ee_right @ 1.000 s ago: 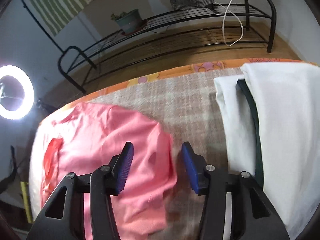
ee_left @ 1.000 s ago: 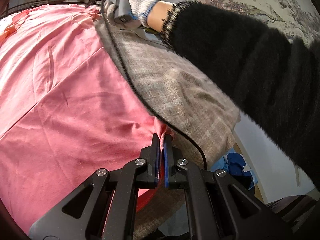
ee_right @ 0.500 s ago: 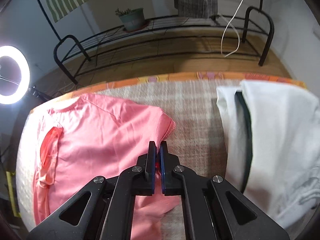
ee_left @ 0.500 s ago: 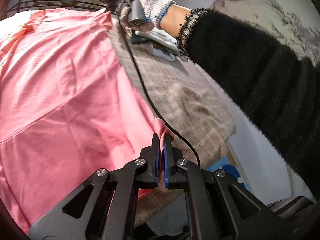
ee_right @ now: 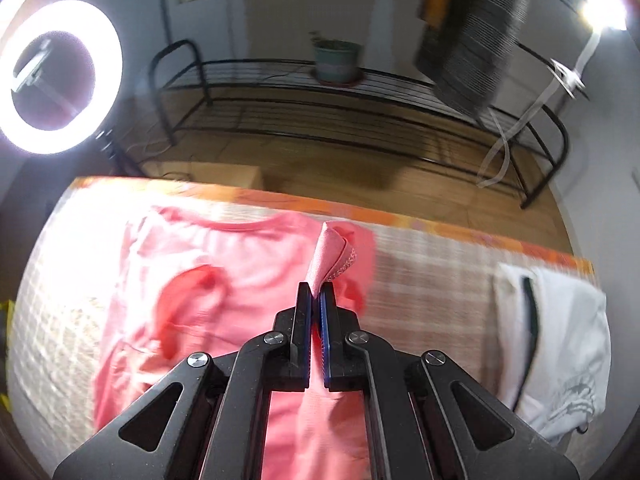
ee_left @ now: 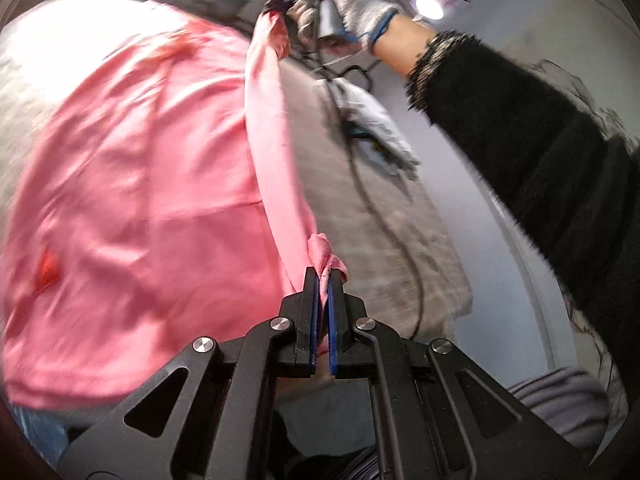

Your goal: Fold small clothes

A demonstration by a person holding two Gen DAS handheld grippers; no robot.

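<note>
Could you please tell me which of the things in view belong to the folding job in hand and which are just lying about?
In use:
pink cotton T-shirt
left gripper
right gripper

Lying about:
white garment with dark trim
potted plant in green pot
black wire rack
ring light

Each gripper [ee_left: 323,276] [ee_right: 316,290] is matte black with blue finger pads and silver screws. The hand [ee_left: 352,4] wears a grey knit glove, blue-trimmed, below a fuzzy black sleeve [ee_left: 540,140].

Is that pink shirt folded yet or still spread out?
Mostly spread: the pink shirt lies flat, one edge lifted by both claws.
</note>
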